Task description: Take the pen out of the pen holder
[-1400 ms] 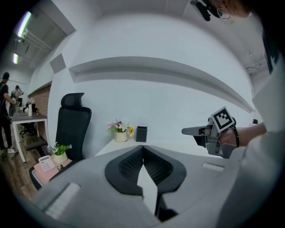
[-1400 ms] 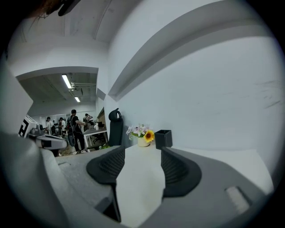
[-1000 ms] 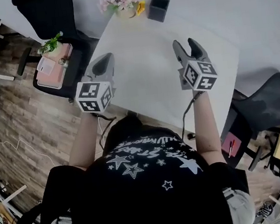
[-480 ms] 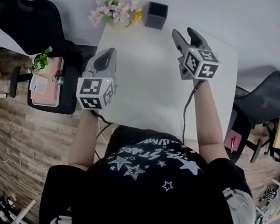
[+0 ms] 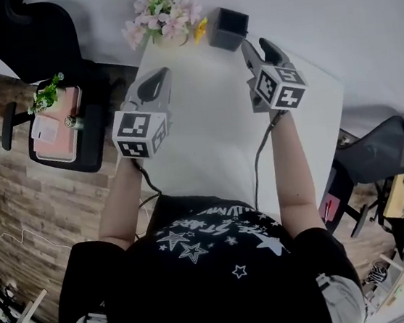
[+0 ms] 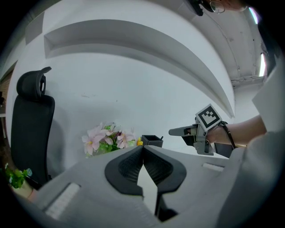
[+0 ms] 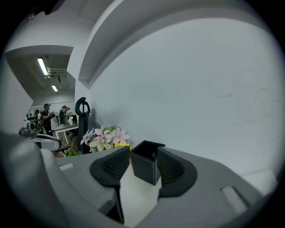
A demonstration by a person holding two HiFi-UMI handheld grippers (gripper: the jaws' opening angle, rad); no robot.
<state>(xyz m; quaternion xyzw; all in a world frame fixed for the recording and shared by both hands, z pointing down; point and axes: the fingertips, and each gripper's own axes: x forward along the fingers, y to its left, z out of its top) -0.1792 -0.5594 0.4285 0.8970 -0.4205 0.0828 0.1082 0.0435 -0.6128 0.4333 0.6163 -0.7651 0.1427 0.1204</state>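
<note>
A black square pen holder [image 5: 228, 28] stands at the far edge of the white table [image 5: 213, 134], against the wall. A thin dark tip [image 6: 161, 137] pokes above the holder's rim [image 6: 151, 141] in the left gripper view. My right gripper [image 5: 257, 44] is just short of the holder, a little to its right. Its jaws are apart and closing, and the holder [image 7: 144, 162] shows in the gap ahead of them, untouched. My left gripper [image 5: 154, 77] hovers over the table's left side, its jaws [image 6: 142, 148] together on nothing. The right gripper [image 6: 174, 132] also shows there.
A pot of pink flowers [image 5: 162, 16] stands left of the holder. A black office chair [image 5: 22, 33] and a seat with a pink box [image 5: 55, 124] are beyond the table's left edge. Another chair [image 5: 387, 152] is at the right.
Both grippers have moved forward over the table toward the far edge. The right one has come close to the pen holder.
</note>
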